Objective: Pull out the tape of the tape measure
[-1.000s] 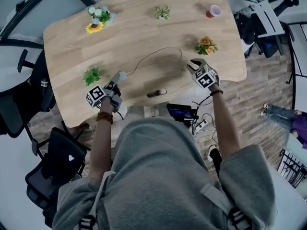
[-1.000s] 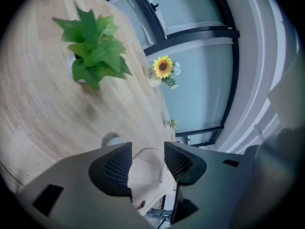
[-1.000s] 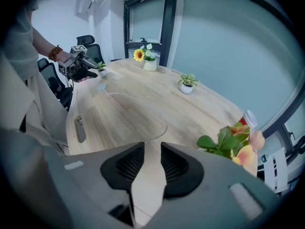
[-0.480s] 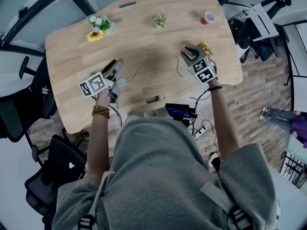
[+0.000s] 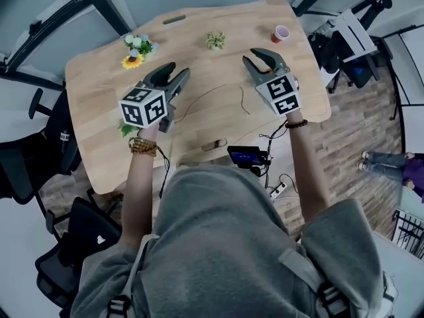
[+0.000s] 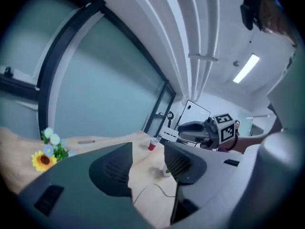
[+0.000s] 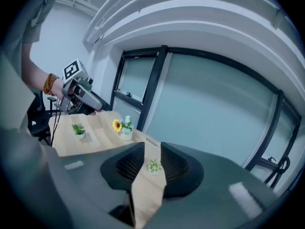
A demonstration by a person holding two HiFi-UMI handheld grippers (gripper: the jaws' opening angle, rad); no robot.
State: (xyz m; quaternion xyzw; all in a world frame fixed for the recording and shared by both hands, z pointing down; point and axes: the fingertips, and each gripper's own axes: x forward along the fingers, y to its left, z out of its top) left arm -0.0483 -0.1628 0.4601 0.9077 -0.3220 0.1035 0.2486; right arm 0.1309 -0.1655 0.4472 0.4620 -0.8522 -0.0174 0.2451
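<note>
A thin pale tape [image 5: 218, 87] lies loose in a curve on the wooden table [image 5: 99, 71]; I also see the tape [image 6: 153, 190] in the left gripper view. The tape measure's case is hidden behind my left hand. My left gripper [image 5: 177, 71] hangs well above the table's left half, open, with nothing between its jaws. Seen from its own camera, the left gripper [image 6: 147, 151] shows only table in the gap. My right gripper [image 5: 255, 55] is raised over the right half, open and empty. The right gripper [image 7: 151, 149] frames a distant plant pot.
On the table stand a sunflower pot [image 5: 136, 48], a small green plant [image 5: 214, 40], a red cup [image 5: 281, 33] and a leafy plant [image 5: 126, 128] by my left wrist. A dark device [image 5: 245, 156] hangs at the front edge. Office chairs [image 5: 26, 151] stand at the left.
Both grippers have lifted from the tabletop to well above it. The left one has rolled, so its marker cube now faces up. The tape stays on the table.
</note>
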